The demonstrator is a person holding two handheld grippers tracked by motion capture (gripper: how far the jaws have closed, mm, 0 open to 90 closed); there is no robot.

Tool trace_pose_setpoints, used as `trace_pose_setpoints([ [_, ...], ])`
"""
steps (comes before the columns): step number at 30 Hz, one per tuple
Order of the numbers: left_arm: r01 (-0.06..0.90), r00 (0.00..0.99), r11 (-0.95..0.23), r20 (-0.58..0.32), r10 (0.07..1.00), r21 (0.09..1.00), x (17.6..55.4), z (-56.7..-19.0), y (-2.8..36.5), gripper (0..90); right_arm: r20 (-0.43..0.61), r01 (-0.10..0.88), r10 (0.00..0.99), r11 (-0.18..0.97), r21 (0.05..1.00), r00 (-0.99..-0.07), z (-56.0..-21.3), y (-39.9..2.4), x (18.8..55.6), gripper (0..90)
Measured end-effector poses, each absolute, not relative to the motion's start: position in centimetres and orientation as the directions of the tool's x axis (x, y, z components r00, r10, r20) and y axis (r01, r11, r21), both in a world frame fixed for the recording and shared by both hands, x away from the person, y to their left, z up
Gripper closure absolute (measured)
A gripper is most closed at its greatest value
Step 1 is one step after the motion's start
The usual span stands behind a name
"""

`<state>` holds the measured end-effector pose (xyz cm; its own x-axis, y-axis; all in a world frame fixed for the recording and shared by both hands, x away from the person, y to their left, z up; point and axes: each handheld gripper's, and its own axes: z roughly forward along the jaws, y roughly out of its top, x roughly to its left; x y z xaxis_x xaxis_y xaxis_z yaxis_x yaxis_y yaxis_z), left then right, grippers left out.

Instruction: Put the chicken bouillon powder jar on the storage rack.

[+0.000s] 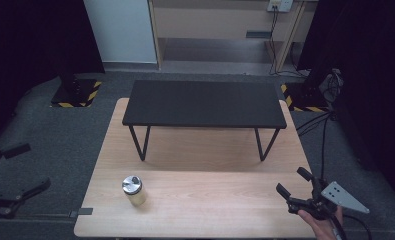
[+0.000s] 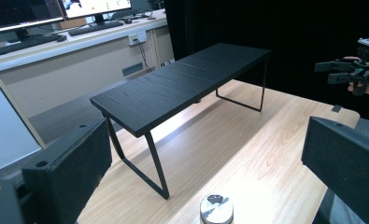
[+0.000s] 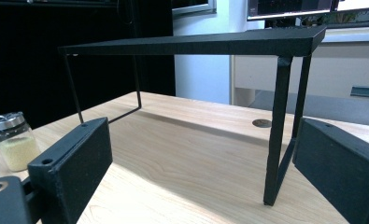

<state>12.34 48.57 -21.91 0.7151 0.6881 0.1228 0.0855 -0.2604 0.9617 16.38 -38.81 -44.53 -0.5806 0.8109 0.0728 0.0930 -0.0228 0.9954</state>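
Jar (image 1: 133,190) with a silver lid standing on the wooden surface (image 1: 210,200), off to the right of the left gripper (image 1: 12,172). Both grippers wide and empty. Best to come in low and level, then squeeze the glass under the lid, gently. Right gripper (image 1: 295,184) far off to the jar's other side.

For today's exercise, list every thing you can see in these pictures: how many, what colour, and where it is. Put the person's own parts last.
Table: one, light wood, middle of the high view.
Low shelf: one, black top on thin black legs, standing on the far half of the table.
Jar: one, clear glass with pale yellow contents and a silver lid, upright on the near left part of the table.
Monitors: two, dark frames, on the desk behind, in the left gripper view.
Left hand-held gripper: one, black, jaws open, off the table's left edge.
Right hand-held gripper: one, black, jaws open, over the near right corner.
Hand: one, holding the right hand-held gripper.
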Motion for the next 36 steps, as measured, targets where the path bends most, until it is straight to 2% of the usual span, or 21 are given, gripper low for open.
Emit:
trace_pose_setpoints([
  [9, 0.096, 0.709, -0.288, 0.138, 0.691, 0.953, 12.6, -22.0, 48.5, 1.0, 0.073, 0.091, 0.810, -0.025, 0.996, -0.582, -44.5, -38.8, 16.4, 4.6],
  [17, 0.114, 0.718, -0.310, 0.137, 0.682, 0.944, 13.6, -23.5, 48.0, 1.3, 0.072, 0.091, 0.810, -0.023, 0.996, -0.582, -44.5, -38.8, 16.4, 4.6],
  [24, 0.126, 0.748, -0.310, 0.114, 0.653, 0.942, 15.7, -26.2, 47.1, 2.2, 0.072, 0.091, 0.811, -0.023, 0.996, -0.580, -44.5, -38.9, 16.4, 4.7],
  [30, 0.130, 0.778, -0.357, 0.129, 0.615, 0.925, 17.6, -29.1, 45.6, 2.3, 0.073, 0.094, 0.811, -0.022, 0.995, -0.580, -44.5, -38.8, 16.4, 4.7],
  [36, 0.162, 0.785, -0.326, 0.079, 0.614, 0.931, 19.1, -31.8, 44.9, 2.5, 0.073, 0.094, 0.812, -0.022, 0.995, -0.579, -44.5, -38.8, 16.4, 4.6],
])
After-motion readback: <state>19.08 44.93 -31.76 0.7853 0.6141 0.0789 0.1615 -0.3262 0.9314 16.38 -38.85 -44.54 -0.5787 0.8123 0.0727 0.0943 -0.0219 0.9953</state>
